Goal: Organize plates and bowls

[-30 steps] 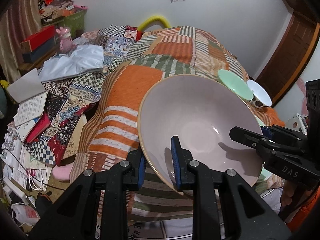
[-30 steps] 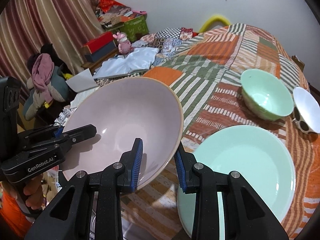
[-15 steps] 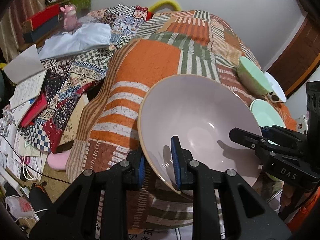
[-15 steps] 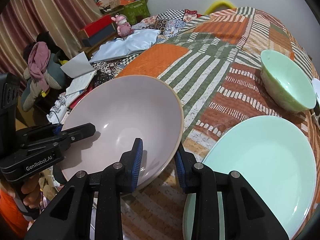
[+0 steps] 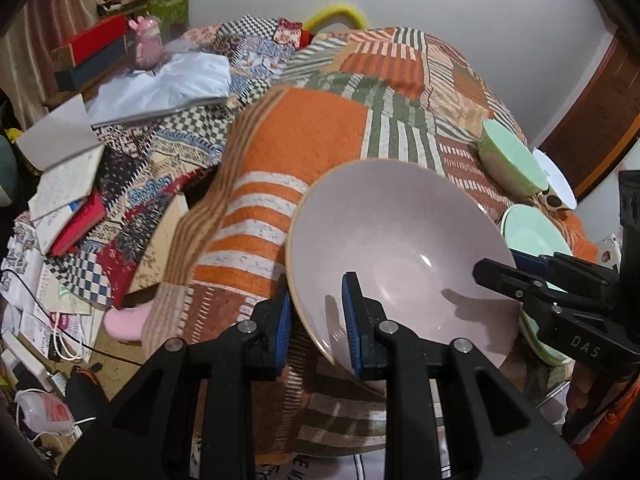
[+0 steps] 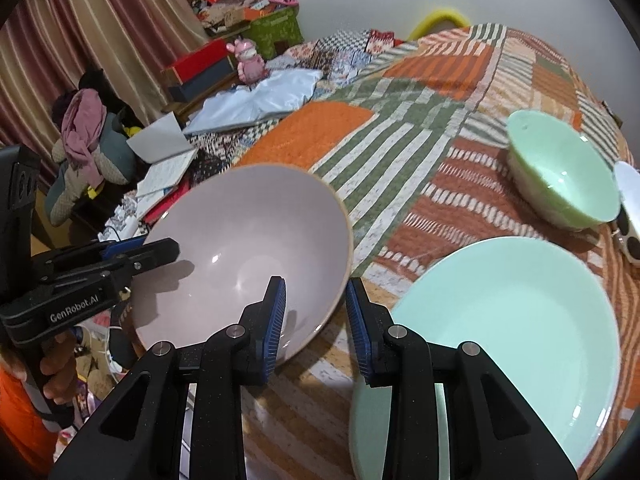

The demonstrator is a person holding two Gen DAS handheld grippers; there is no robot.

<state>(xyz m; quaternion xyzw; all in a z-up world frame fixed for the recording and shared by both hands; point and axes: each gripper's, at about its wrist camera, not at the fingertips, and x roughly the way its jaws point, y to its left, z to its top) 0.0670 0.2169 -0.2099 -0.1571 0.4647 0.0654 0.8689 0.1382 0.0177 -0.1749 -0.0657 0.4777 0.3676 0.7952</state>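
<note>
A large pale pink bowl is held between both grippers at the near edge of the quilt-covered table. My left gripper is shut on its left rim. My right gripper is shut on its right rim; the bowl also shows in the right wrist view. A mint green plate lies right of the bowl. A mint green bowl stands further back, with a white bowl beside it at the right edge.
The patchwork quilt covers the table. Books, papers and cables lie on the floor to the left. A pink toy and boxes stand at the back left. A wooden door is at the right.
Both grippers have lowered the pink bowl toward the table beside the green plate, still holding its rim. The plate and green bowl now look closer in the right wrist view.
</note>
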